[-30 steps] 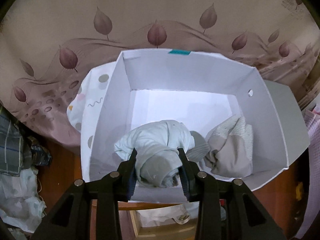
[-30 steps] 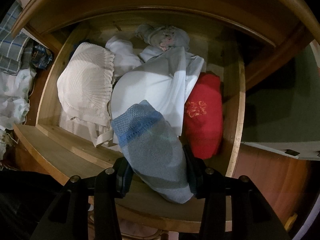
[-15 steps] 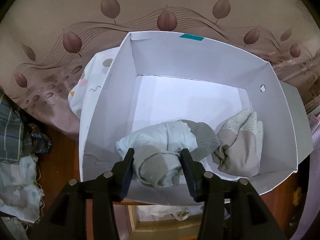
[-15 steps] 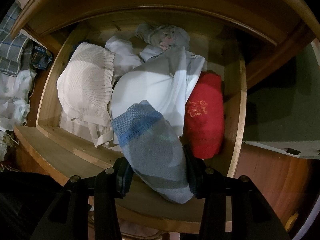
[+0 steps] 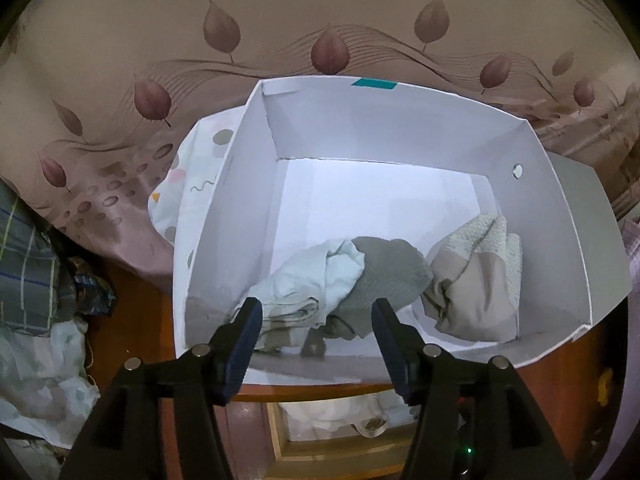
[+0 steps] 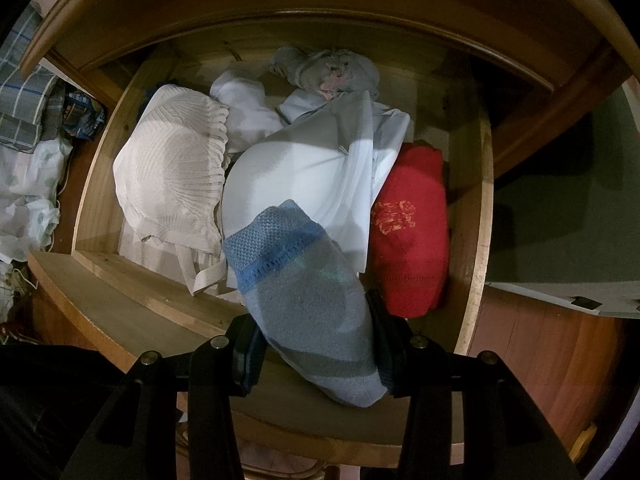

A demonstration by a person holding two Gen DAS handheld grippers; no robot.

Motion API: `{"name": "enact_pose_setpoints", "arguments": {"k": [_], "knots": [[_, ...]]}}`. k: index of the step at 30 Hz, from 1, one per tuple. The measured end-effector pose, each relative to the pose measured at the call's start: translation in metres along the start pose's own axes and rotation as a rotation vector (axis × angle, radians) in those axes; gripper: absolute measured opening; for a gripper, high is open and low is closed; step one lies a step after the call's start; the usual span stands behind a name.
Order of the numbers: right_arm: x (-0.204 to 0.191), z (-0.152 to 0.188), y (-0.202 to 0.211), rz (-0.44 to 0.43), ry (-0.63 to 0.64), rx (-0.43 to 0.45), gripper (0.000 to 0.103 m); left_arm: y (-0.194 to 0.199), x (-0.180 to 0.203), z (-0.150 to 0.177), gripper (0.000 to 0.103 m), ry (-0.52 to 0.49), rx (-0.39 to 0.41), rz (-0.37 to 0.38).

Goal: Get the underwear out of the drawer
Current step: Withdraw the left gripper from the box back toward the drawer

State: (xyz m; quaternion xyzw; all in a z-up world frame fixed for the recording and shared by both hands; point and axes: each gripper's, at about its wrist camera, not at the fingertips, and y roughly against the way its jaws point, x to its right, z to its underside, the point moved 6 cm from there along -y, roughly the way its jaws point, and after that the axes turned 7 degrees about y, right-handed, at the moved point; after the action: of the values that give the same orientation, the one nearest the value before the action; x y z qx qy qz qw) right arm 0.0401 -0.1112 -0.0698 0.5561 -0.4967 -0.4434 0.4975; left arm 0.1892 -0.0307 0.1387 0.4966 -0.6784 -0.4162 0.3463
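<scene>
Underwear point(image 6: 316, 304) is clamped in the right tongs point(image 6: 314, 346) above the drawer point(image 6: 476, 216).

place: home bedroom | evidence: leaf-print bedspread point(image 5: 320, 20); wooden drawer point(image 6: 476, 216) of folded clothes point(image 6: 304, 176); laundry piles point(image 5: 36, 376)

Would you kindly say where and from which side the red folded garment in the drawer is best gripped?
Grip the red folded garment across its narrow width near the rounded front end, coming from above: it lies lengthwise along the drawer's right wall, its top exposed, with white cloth overlapping its left edge.
</scene>
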Motion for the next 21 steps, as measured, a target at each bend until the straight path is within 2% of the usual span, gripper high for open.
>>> {"name": "enact_pose_setpoints", "arguments": {"k": [10,16,19,21], "knots": [[-0.001,-0.001,0.002,-0.007,0.0,0.019,0.043,0.043,-0.005,0.03,0.059,-0.023,0.102,-0.01],[-0.004,-0.004,0.012,-0.003,0.007,0.073,0.043,0.062,-0.029,0.073,0.059,0.004,0.155,-0.008],[-0.006,-0.009,0.024,-0.005,0.019,0.126,0.043,0.057,-0.047,0.098,0.059,0.049,0.161,-0.007],[-0.006,-0.01,0.03,-0.019,0.018,0.14,0.042,0.045,-0.061,0.116,0.059,0.082,0.158,-0.031]]}}
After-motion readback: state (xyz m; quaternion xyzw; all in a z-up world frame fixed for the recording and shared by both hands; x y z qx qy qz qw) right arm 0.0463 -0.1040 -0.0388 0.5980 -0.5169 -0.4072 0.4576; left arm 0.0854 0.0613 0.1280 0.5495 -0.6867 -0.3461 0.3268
